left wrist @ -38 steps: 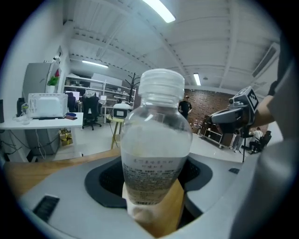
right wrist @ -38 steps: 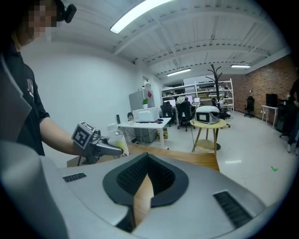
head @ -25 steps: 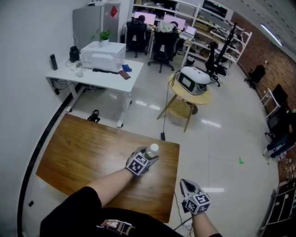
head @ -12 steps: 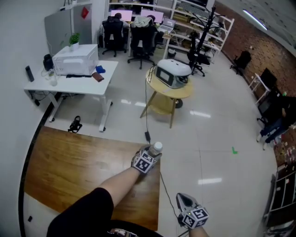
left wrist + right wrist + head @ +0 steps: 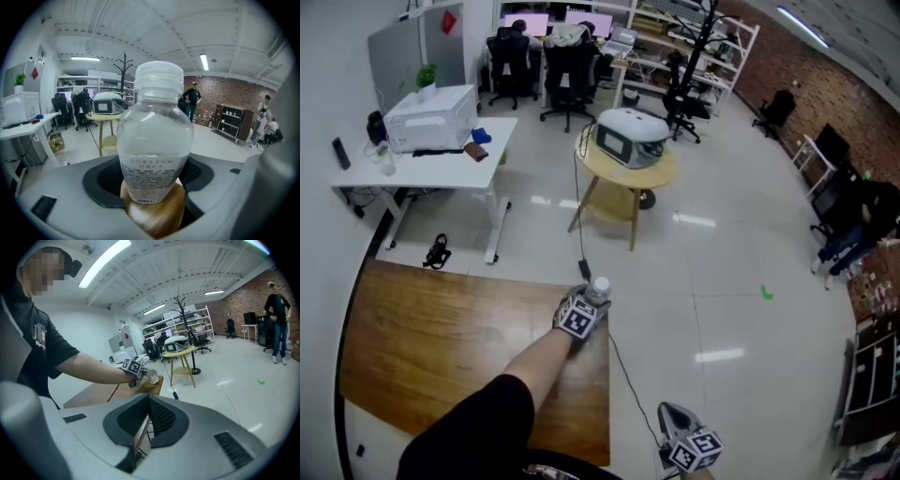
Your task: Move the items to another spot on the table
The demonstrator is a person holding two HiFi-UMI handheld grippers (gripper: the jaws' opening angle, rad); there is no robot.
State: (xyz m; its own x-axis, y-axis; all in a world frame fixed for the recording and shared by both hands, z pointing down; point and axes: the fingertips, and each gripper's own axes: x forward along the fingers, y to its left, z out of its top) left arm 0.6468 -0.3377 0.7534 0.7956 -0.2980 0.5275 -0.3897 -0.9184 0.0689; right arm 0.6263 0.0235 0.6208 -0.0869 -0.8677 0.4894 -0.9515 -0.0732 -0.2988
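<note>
Over the last second I've carried the bottle (image 5: 154, 140) out to the counter's (image 5: 441, 328) far right corner. My left gripper's (image 5: 592, 305) fingers (image 5: 101, 183) pinch it upright, so letting go looks next. My right gripper (image 5: 672, 412) hangs beside the counter, its fingers pressed together on nothing.

bottle (image 5: 153, 140) label print blurred, too small

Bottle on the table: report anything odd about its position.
The bottle stands upright on the wooden table, at its far right corner, between the jaws of the left gripper; a nudge could topple it off.
</note>
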